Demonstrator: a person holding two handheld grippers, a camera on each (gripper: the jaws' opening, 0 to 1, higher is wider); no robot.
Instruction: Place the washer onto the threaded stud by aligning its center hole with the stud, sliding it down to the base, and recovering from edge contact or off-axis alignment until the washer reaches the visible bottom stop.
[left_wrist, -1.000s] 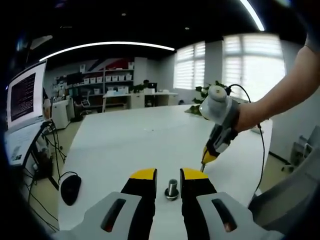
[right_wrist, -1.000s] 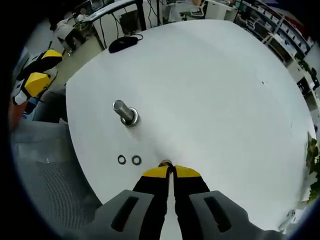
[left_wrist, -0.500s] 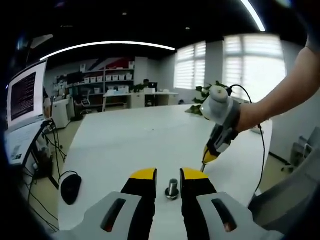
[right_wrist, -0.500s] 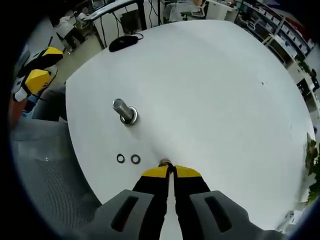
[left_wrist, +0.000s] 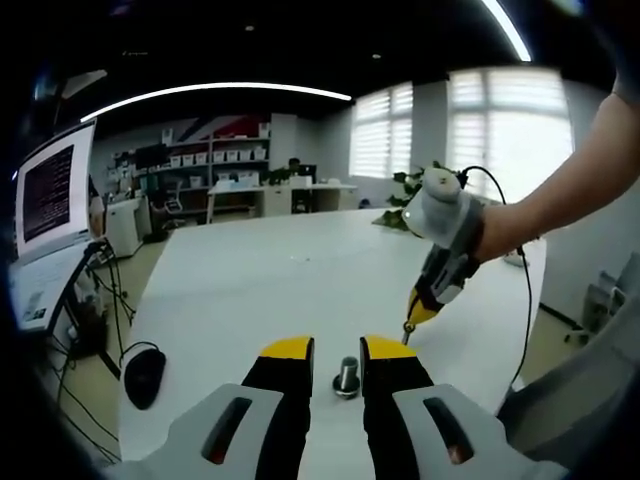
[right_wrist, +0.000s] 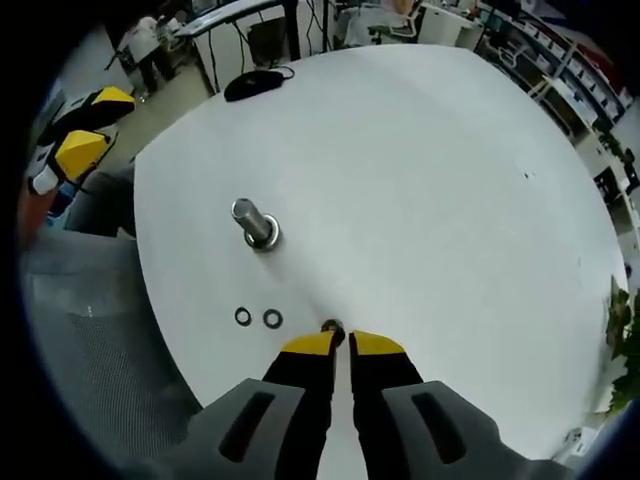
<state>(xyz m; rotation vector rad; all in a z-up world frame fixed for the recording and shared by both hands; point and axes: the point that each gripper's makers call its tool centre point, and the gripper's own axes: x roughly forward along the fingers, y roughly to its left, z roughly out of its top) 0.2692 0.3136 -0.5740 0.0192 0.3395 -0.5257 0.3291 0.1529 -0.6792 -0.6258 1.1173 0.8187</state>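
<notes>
Bare metal hardware on a matt white tabletop

The upright silver threaded metal stud (right_wrist: 254, 224) shines, two small dark metal ring washers (right_wrist: 258, 317) look dull, the smooth white table (right_wrist: 430, 200) is matt, and the yellow-tipped gripper fingers (right_wrist: 311, 346) look plastic.

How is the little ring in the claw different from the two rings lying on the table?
The washer is pinched on edge between the right claw's tips, mostly hidden; the two spare washers lie flat and free on the table, side by side. All look like small metal rings, and none is on the stud yet.
</notes>
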